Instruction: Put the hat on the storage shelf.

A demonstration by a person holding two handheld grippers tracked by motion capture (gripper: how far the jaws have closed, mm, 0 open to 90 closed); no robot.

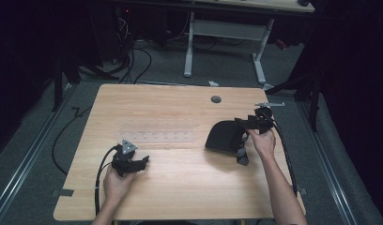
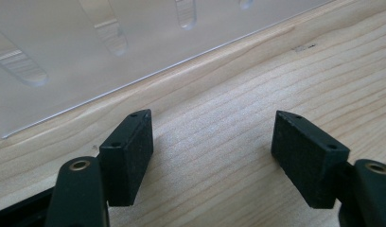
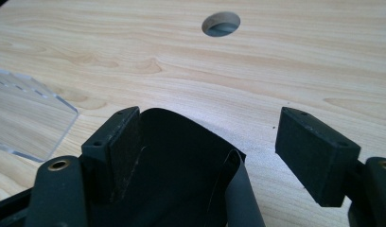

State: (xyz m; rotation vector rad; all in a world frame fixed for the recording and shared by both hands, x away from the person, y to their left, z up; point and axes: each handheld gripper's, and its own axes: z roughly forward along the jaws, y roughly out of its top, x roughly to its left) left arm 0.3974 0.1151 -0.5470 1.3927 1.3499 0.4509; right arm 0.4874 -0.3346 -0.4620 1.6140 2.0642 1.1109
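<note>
Jaws of right gripper (image 3: 205, 156) stood spread, we noted; curled black flexible sheet (image 3: 181, 179) lay between them, touching left pad, clear of right pad. We judged this a reach to pinch sheet's raised edge, not yet closed. Jaws of left gripper (image 2: 212, 156) also spread, nothing between, resting low over pale wooden table (image 1: 180, 187), likely parked. Clear acrylic plate with slots (image 2: 87, 56) lay just ahead of it. Round cable hole (image 3: 221, 23) beyond sheet; we saw bare wood around, table's right edge near right hand (image 1: 262, 143).
</note>
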